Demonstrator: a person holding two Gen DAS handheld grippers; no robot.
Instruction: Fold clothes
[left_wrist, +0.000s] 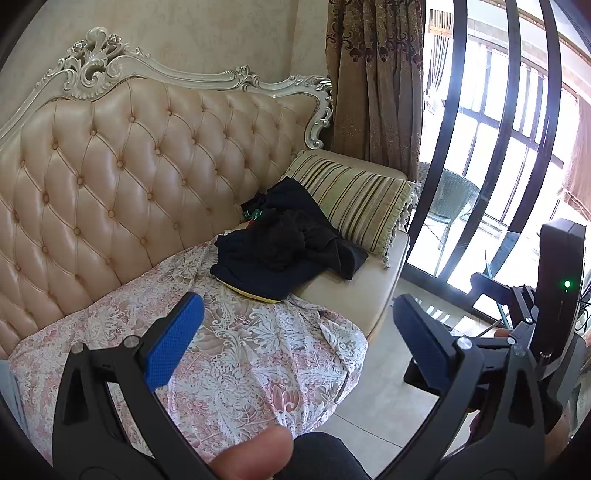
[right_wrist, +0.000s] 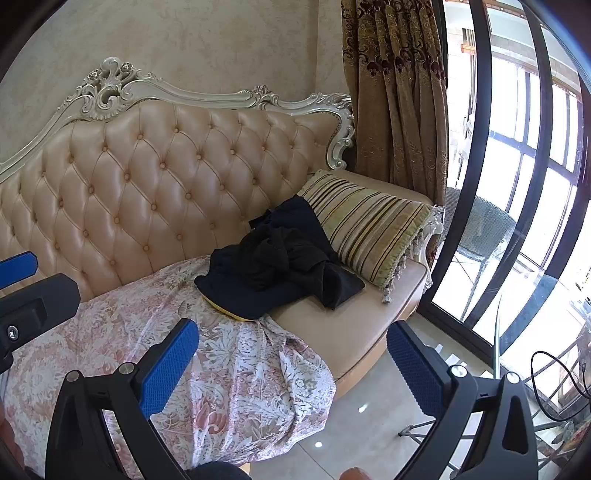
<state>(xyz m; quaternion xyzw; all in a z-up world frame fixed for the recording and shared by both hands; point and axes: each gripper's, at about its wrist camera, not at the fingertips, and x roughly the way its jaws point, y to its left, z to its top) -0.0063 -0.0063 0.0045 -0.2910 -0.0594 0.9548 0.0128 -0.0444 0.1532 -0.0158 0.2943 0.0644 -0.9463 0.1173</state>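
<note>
Your left gripper (left_wrist: 295, 339) and right gripper (right_wrist: 293, 363) hover with fingers spread wide, holding nothing. The dark clothes pile (left_wrist: 288, 240) lies crumpled on the sofa (left_wrist: 122, 177), touching the striped cushion (left_wrist: 362, 206), partly on the floral cover (left_wrist: 240, 354).

We are looking at a tufted cream sofa (right_wrist: 351, 328) that is carrying everything here, its bare seat cushion showing toward three o'clock. A pink floral lace throw (right_wrist: 236, 387) is lying across the seat and spilling over the front edge toward six o'clock. A heap of dark clothes (right_wrist: 280, 266) is resting partly on the throw's far edge and partly on the seat, touching a striped pillow (right_wrist: 373, 229) lying at two o'clock.
</note>
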